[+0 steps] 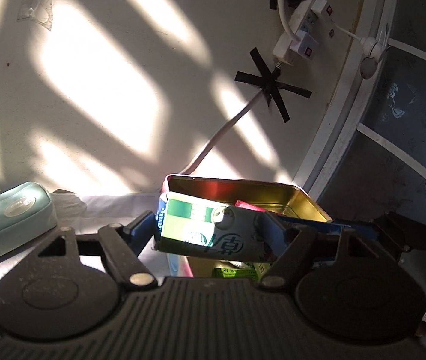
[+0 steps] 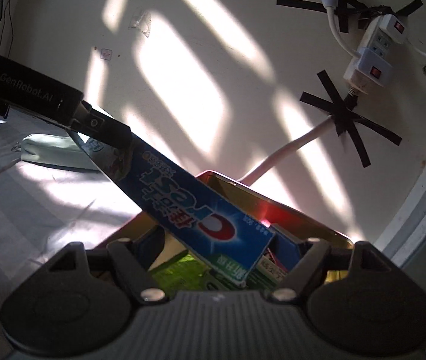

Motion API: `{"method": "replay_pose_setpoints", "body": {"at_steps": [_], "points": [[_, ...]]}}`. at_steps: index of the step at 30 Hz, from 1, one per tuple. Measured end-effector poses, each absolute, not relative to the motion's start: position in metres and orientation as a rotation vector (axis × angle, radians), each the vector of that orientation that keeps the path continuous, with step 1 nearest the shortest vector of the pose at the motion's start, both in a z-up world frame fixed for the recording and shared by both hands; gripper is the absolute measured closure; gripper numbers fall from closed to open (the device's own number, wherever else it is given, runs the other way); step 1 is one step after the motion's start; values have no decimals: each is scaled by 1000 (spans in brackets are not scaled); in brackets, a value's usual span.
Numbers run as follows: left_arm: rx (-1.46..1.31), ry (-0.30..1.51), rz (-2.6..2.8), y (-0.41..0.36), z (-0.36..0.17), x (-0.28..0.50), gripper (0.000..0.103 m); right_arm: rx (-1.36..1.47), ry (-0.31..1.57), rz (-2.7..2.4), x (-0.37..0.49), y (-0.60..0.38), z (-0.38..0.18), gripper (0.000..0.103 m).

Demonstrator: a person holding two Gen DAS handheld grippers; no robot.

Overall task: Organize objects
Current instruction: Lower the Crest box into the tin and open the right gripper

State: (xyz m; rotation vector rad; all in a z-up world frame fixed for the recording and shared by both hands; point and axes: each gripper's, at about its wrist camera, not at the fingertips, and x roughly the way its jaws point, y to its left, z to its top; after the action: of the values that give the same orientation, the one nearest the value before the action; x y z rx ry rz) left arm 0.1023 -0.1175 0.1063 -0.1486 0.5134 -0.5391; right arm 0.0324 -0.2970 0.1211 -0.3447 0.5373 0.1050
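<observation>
Two grippers work over one gold tin (image 1: pixel 299 201), which sits at the far edge of the pale surface (image 1: pixel 114 207) against a sunlit wall. In the left wrist view, the left gripper (image 1: pixel 213 234) has its blue-padded fingers (image 1: pixel 142 231) clenched on a long carton, the toothpaste box (image 1: pixel 207 231), gripping its near end; from here the box shows a green and pale face. That box tilts down into the tin. Inside the tin lie a red packet (image 1: pixel 248 205) toward 1 o'clock and a bright green packet (image 1: pixel 236 273) at 6 o'clock, below the held box. A mint-green pouch (image 1: pixel 9 213) lies on the surface at 9 o'clock, well apart from the tin.

In the right wrist view, the same toothpaste box (image 2: pixel 189 207) shows its blue face, running from 10 o'clock, where the left gripper (image 2: pixel 105 132) clamps it, down to the centre. Its lower end sits between the fingers (image 2: pixel 284 246) of the right gripper (image 2: pixel 221 249); they stand wide, and whether they touch the box I cannot tell. The tin (image 2: pixel 272 201) lies below, with green packaging (image 2: pixel 177 276) visible under the box.

On the wall, a white power strip (image 2: pixel 371 51) hangs at 1 o'clock, its cable (image 2: pixel 284 153) held by crossed black tape (image 2: pixel 347 120).
</observation>
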Motion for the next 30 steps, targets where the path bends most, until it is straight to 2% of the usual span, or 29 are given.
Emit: {"method": "replay_pose_setpoints", "body": {"at_steps": [7, 13, 20, 30], "points": [[-82, 590, -527, -195, 83, 160, 24, -326, 670, 6, 89, -356, 88, 25], [-69, 644, -465, -198, 69, 177, 24, -270, 611, -28, 106, -364, 84, 21], [-46, 597, -467, -188, 85, 145, 23, -187, 564, -18, 81, -366, 96, 22], [82, 531, -440, -173, 91, 66, 23, 114, 460, 2, -15, -369, 103, 22]]}}
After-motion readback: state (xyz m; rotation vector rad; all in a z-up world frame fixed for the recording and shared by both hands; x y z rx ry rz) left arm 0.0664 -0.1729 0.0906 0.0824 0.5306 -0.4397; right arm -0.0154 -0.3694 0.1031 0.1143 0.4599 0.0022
